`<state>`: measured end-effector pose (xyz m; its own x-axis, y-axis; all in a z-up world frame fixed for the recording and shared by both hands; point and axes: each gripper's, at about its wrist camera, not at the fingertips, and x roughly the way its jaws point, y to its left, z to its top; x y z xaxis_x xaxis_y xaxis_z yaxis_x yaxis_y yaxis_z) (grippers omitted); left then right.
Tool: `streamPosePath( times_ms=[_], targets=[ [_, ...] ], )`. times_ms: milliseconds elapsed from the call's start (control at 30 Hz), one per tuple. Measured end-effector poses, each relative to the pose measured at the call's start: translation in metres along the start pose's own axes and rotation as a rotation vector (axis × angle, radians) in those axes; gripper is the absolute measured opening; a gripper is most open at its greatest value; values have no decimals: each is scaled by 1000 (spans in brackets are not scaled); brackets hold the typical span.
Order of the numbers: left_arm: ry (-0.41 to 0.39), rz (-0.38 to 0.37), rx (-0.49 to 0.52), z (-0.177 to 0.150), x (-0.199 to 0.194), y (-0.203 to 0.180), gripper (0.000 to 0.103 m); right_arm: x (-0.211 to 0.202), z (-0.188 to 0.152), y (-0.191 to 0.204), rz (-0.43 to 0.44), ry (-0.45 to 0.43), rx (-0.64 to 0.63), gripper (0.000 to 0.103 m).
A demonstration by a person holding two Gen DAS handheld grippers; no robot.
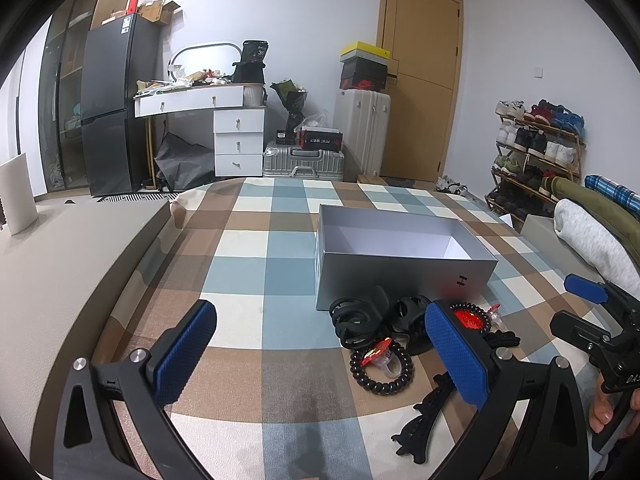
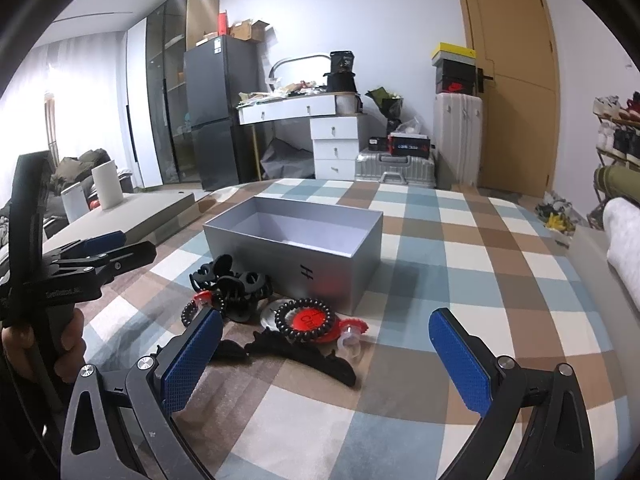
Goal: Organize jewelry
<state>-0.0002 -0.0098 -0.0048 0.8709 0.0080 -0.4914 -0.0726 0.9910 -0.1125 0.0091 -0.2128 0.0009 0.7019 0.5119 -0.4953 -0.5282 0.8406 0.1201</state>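
A grey box (image 1: pixel 404 268), open at the top and showing nothing inside, stood on a bed covered with a checked blanket (image 1: pixel 256 248). A bare grey mattress edge (image 1: pixel 80 264) ran along the left, carrying a white cylinder (image 1: pixel 18 194). Folded clothing (image 1: pixel 592 236) lay at the right. Beyond the bed stood a dark fridge (image 1: pixel 110 108), a white dressing table (image 1: pixel 208 108), suitcases (image 1: pixel 360 132), a door (image 1: pixel 420 76) and a shoe rack (image 1: pixel 536 152).

The jewelry lay in a loose heap just in front of the box's near wall: black claw clips (image 2: pixel 236 280) touching the box side, a black spiral hair tie (image 2: pixel 306 318) ringing a red disc (image 2: pixel 308 320), a second spiral hair tie (image 1: pixel 382 366) around a clear ring with a red top (image 1: pixel 378 354), and a long black clip (image 2: pixel 308 354) nearest the cameras.

The left gripper (image 1: pixel 320 360) was spread wide and grasped nothing; its right finger (image 1: pixel 456 356) overlapped the heap in view, hiding part of it. The right gripper (image 2: pixel 326 360) was likewise spread wide and empty, the heap lying just ahead, toward its left finger (image 2: pixel 192 360). A hand (image 2: pixel 44 344) held the left gripper's handle.
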Motion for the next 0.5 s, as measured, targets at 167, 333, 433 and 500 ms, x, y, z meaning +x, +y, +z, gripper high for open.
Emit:
streamPosePath(
  times_ms=[167,333,433,500],
  targets=[
    [2,-1,4,-1,0,-2,102,1,-1,1,0,-1,-4,103],
    [3,-3,4,2,0,-1,102,2,-1,1,-3,5,-6,103],
    [5,-5,3,3,0,0,102,3,-1,1,-6,9,-5,103],
    [5,-5,7,3,0,0,102,3,-2,1,-7,10,-5,103]
  ],
)
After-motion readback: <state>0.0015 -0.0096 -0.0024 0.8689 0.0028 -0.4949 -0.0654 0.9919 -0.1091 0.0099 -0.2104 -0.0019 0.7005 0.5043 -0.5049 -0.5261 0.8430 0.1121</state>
